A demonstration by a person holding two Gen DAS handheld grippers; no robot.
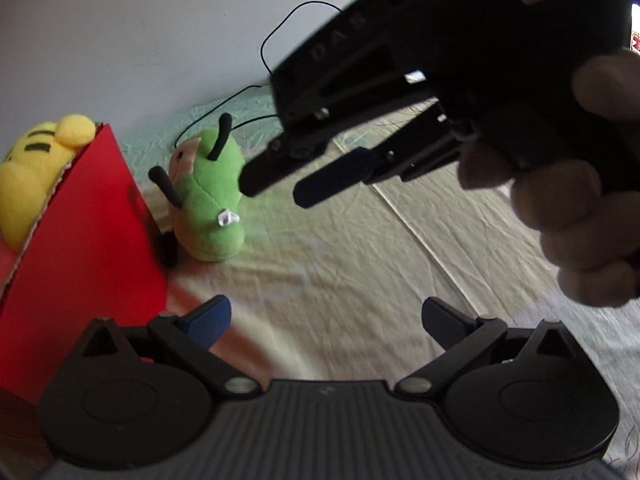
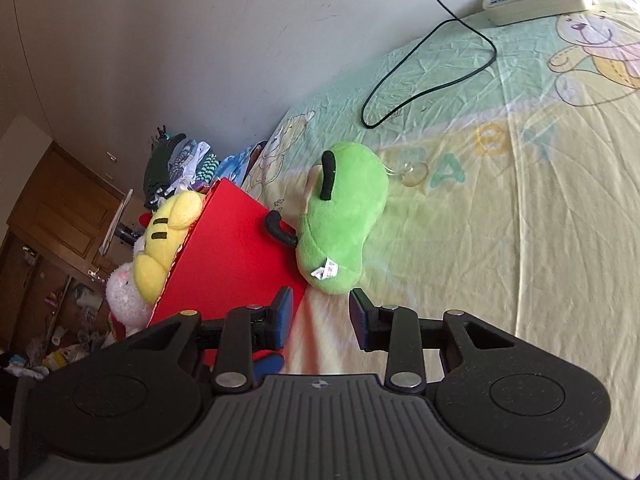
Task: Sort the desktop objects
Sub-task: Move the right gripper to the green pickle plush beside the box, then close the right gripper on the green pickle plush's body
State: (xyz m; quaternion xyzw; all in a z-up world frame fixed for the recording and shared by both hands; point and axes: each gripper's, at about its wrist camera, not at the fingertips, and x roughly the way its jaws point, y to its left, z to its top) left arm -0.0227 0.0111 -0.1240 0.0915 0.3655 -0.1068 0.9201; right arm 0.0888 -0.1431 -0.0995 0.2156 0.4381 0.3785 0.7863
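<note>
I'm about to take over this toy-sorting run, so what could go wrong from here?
1. The green plush toy lies against the red box, so the open right gripper may catch the box wall instead.
2. A suction cup hangs off the toy's far side; it might snag the sheet when lifted.
3. The yellow plush already bulges over the box rim, so another toy could push it out.

We see a green plush [image 2: 340, 224] with black antennae, a yellow plush [image 2: 166, 236] with black stripes in a red box [image 2: 236, 256], and a pale sheet [image 2: 500, 208] printed with bears.
</note>
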